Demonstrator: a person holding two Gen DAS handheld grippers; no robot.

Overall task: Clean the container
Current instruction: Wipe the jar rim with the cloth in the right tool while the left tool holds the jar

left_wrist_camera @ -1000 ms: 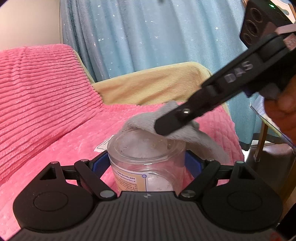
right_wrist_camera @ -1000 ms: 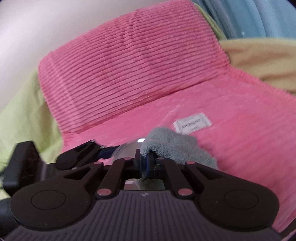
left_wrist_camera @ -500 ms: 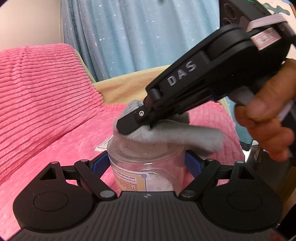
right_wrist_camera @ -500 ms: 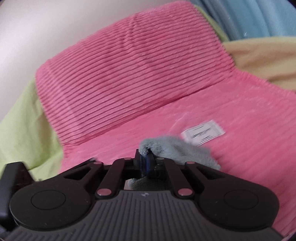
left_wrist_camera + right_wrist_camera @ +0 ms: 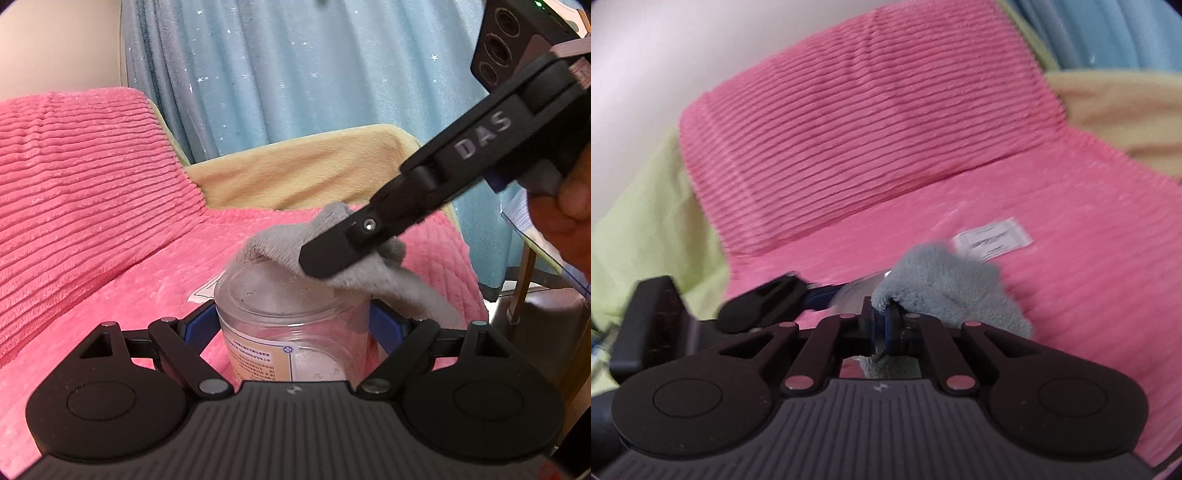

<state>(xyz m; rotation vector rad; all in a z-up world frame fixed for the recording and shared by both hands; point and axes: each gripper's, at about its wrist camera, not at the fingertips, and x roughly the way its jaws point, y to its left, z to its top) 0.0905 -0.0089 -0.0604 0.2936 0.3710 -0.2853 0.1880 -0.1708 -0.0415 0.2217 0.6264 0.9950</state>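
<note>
Underneath, pink ribbed blanket [image 5: 92, 206]; blue curtain [image 5: 295, 74] behind; L tongs [image 5: 291, 325] clamp container [image 5: 291, 317]; R tongs [image 5: 882, 325] pinch cloth [image 5: 945, 288].

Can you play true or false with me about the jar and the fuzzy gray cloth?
1. The left gripper is squeezing the clear jar from both sides. True.
2. The right gripper is holding a yellow sponge. False: it pinches a gray cloth.
3. The cloth is touching the top of the jar. True.
4. The jar is lying on its side on the pink blanket. False: it stands upright between the left gripper's fingers.
5. The curtain behind is blue with little stars. True.
6. The jar has no label. False: a printed label wraps its side.
</note>
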